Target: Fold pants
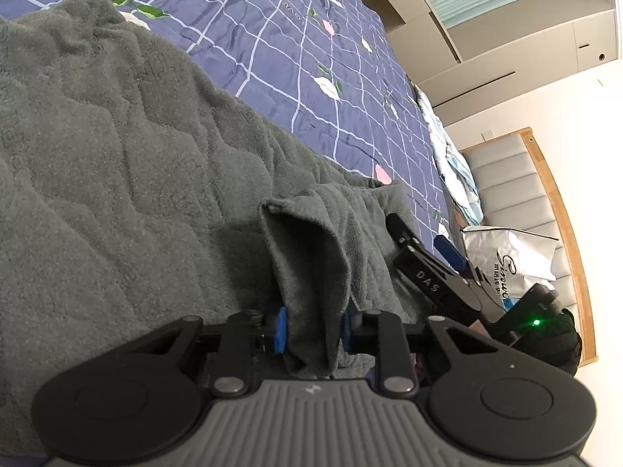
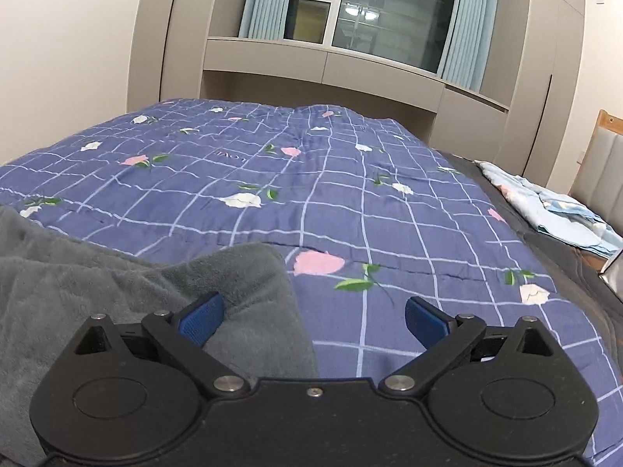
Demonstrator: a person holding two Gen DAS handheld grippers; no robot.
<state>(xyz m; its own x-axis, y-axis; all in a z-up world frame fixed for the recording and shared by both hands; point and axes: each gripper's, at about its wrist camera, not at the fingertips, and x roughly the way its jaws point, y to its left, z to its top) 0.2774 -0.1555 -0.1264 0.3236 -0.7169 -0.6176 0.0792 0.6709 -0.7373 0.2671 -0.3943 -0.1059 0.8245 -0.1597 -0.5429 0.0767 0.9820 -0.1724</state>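
Left wrist: a bunched fold of pants point(image 1: 311, 272) is pinched by the left gripper point(image 1: 313, 330); the long axis runs ahead-left over the bed point(image 1: 311, 58).

Right wrist: the right gripper point(image 2: 315, 315) is spread wide, nothing gripped; a pants corner point(image 2: 249, 272) lies by its left pad.

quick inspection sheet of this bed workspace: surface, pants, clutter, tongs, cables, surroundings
surface: blue checked floral quilt covering the bed
job's things: grey fleece pants spread on the quilt, one bunched fold raised
clutter: white printed plastic bag and crumpled pale blue bedding by the headboard
grippers: left tongs shut on the pants fold; right tongs open, one pad over the pants edge, nothing gripped
cables: nothing seen
surroundings: beige wardrobes, window with light blue curtains
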